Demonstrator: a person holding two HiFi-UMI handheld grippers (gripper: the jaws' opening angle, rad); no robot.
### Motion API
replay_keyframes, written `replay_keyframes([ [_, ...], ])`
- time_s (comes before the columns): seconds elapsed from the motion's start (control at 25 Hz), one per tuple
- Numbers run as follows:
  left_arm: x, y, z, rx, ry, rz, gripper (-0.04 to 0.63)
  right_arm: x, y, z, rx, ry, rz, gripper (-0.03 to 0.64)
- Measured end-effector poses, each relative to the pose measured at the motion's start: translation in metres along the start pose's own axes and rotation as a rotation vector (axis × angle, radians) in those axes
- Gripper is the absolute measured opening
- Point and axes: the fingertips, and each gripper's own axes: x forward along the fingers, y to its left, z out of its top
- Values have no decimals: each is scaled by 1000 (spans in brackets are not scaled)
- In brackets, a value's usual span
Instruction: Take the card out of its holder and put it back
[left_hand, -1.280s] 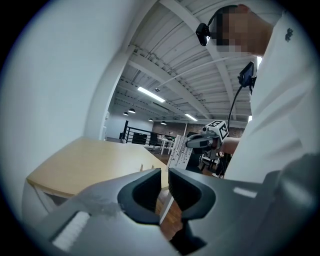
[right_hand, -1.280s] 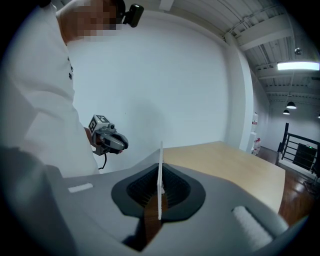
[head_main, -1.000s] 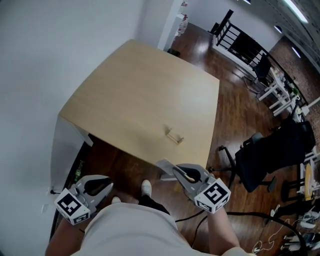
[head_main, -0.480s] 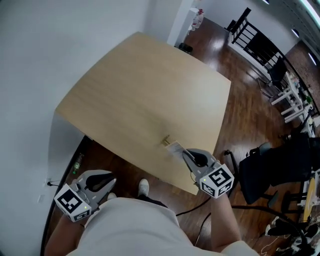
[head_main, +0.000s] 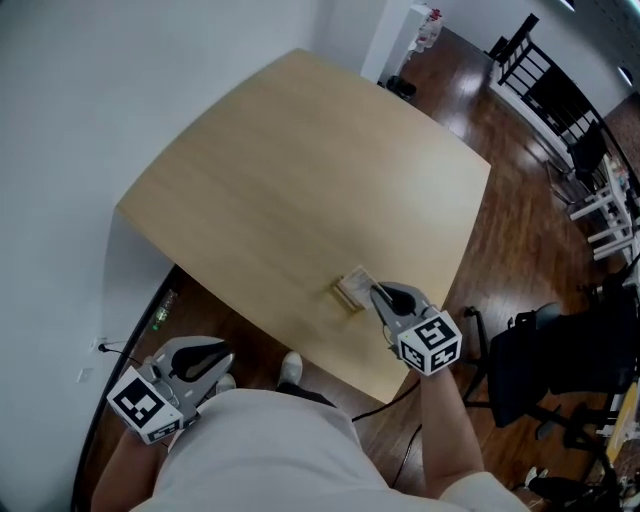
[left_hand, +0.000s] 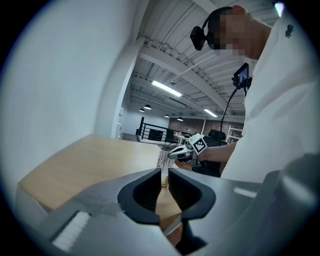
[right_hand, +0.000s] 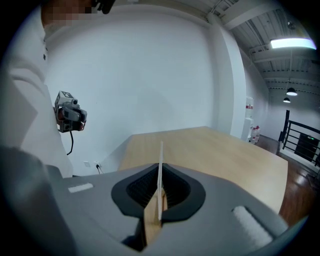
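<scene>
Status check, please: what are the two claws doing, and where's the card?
Right gripper shut on card. Left gripper empty, jaws slightly apart, off the table. Card at holder; nothing in the way.

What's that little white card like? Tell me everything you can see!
The card is thin, flat and white, with dark print on its face. It stands upright, pinched in the shut jaws of the right gripper. It is right at the small wooden holder near the front edge of the table. Whether it sits in the slot cannot be told.
</scene>
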Motion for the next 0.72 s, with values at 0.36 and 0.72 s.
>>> replay_keyframes([
  [0.36, 9, 0, 2, -20, 17, 44, 49, 12, -15, -15, 38, 4, 24, 21],
  [0.72, 19, 2, 6, -19, 26, 33, 49, 8, -15, -21, 49, 3, 26, 21],
])
